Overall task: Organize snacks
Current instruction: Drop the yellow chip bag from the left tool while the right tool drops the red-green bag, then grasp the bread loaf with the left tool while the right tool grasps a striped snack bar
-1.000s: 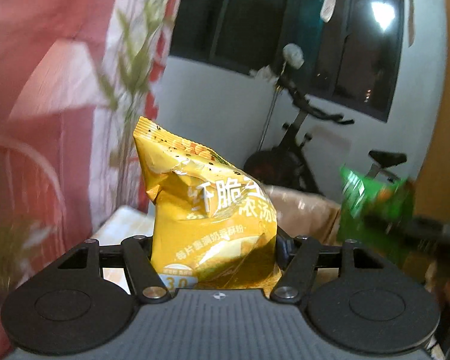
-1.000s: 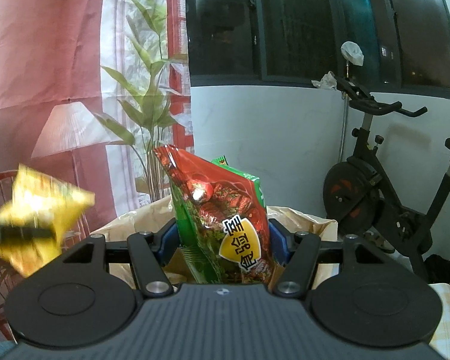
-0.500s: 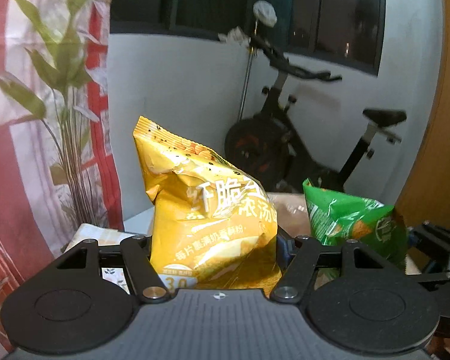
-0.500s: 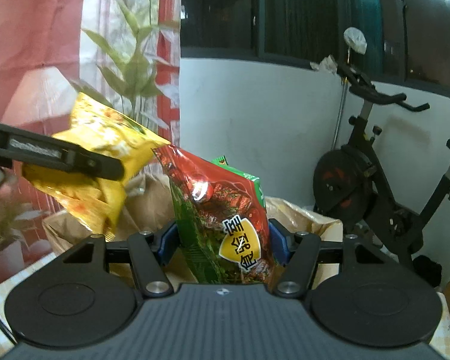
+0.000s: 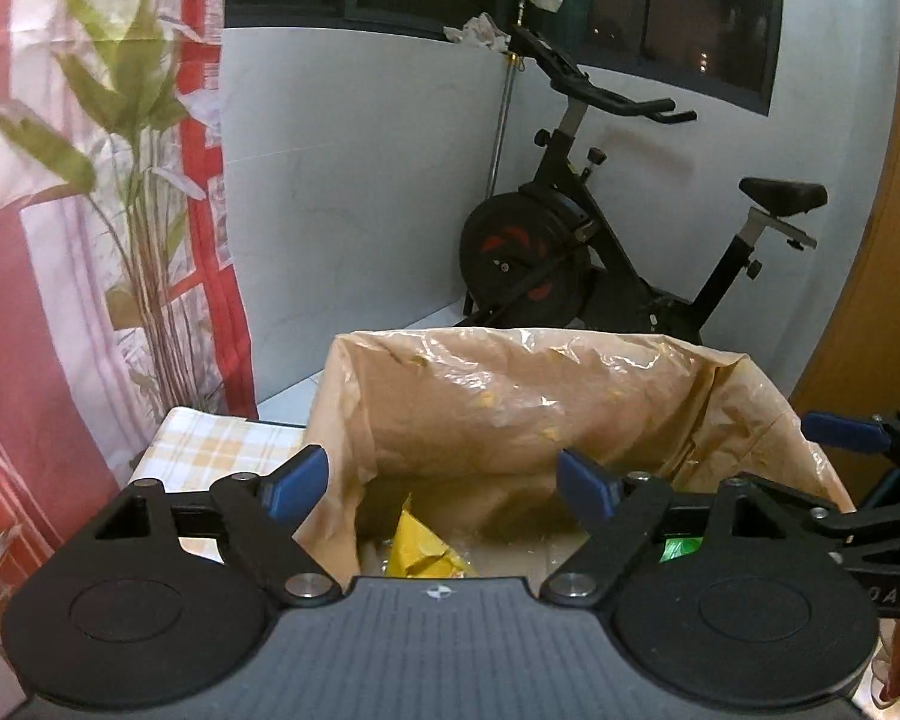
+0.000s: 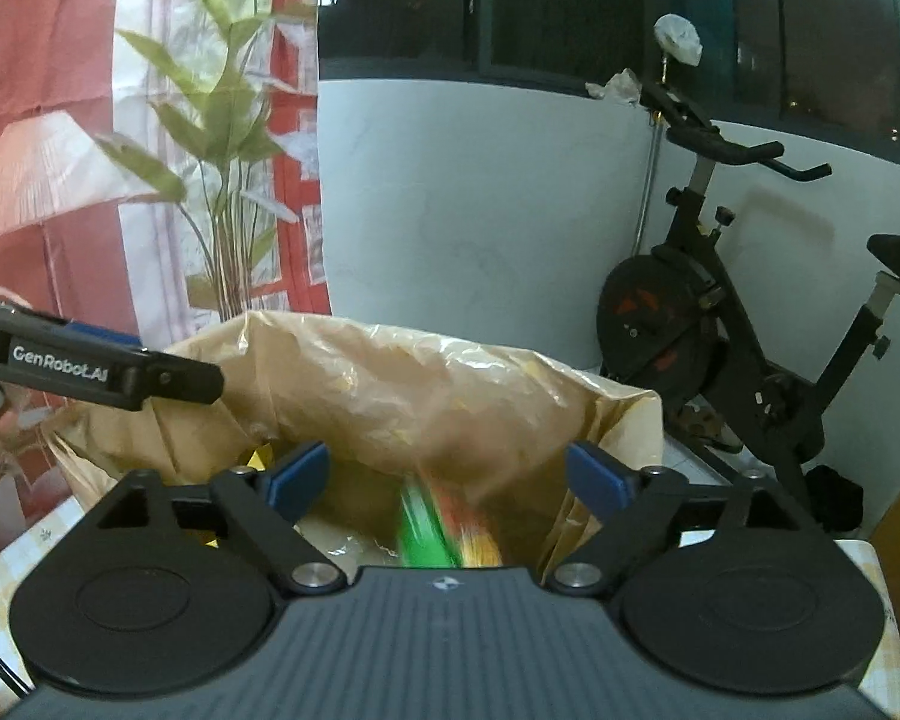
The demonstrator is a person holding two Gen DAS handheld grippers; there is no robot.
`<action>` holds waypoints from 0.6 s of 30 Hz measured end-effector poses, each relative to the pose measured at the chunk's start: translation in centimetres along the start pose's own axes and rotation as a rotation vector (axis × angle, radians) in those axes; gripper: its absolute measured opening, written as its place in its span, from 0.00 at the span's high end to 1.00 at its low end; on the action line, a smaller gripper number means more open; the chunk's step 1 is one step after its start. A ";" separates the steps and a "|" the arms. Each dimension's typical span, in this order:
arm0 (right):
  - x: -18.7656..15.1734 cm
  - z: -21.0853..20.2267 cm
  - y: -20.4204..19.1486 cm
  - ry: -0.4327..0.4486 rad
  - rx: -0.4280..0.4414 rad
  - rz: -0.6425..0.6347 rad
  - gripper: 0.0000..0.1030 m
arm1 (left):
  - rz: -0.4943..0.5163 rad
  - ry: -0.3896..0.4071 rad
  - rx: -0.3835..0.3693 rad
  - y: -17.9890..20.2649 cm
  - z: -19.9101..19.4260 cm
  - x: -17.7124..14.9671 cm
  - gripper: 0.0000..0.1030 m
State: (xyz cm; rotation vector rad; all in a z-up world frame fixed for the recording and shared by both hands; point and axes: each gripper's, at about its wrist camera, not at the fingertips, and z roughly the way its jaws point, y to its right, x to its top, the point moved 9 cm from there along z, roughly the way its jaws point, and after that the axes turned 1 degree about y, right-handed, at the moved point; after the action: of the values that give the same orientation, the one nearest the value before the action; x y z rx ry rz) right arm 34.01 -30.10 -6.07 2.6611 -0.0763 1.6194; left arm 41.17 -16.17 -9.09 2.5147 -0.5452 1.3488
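Lying in bag (image 5: 510, 396) | yellow snack packet (image 5: 420, 552), corner up | jaws just opened

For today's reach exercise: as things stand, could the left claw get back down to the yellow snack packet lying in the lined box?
Probably yes. The left claw is open and empty right above the yellow snack packet, and the lined box is open-topped. The right claw hangs to one side, not in between.

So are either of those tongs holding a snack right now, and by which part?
No, neither. The left tongs and right tongs have just been opening and nothing sits between them. The yellow packet and the red-green packet are down in the lined box.
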 end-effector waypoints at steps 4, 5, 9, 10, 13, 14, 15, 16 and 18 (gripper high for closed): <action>0.1 -2.2 -0.1 0.030 0.018 0.022 0.13 | -0.012 0.048 -0.017 -1.4 -2.8 -0.2 0.17; 0.0 -2.9 -0.2 0.042 0.021 0.028 0.12 | -0.011 0.063 -0.011 -1.9 -3.7 -0.3 0.17; -0.5 -6.1 -0.5 0.089 0.073 0.078 0.05 | -0.048 0.072 0.019 -4.6 -6.6 -1.4 0.18; -0.8 -6.9 -0.6 0.104 0.086 0.091 0.04 | -0.060 0.076 0.021 -5.4 -7.3 -1.9 0.18; -1.6 -8.9 -1.1 0.155 0.100 0.115 0.01 | -0.075 0.074 0.052 -7.2 -9.1 -3.5 0.18; -2.0 -9.3 -1.3 0.151 0.098 0.115 0.01 | -0.077 0.072 0.062 -7.6 -9.6 -4.0 0.18; -2.4 -9.6 -1.6 0.140 0.103 0.107 0.01 | -0.079 0.070 0.067 -7.9 -10.0 -4.6 0.18; -2.7 -9.8 -2.0 0.131 0.109 0.094 0.01 | -0.080 0.066 0.068 -8.1 -10.4 -5.3 0.18; -3.6 -10.4 -2.6 0.130 0.106 0.068 0.01 | -0.083 0.054 0.063 -8.0 -10.8 -6.8 0.18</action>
State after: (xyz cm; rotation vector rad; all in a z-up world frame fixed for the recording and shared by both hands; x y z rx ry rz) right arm 23.31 -26.88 -4.48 2.6475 -0.0818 1.8633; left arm 33.10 -3.44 -9.13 2.5121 -0.3890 1.4197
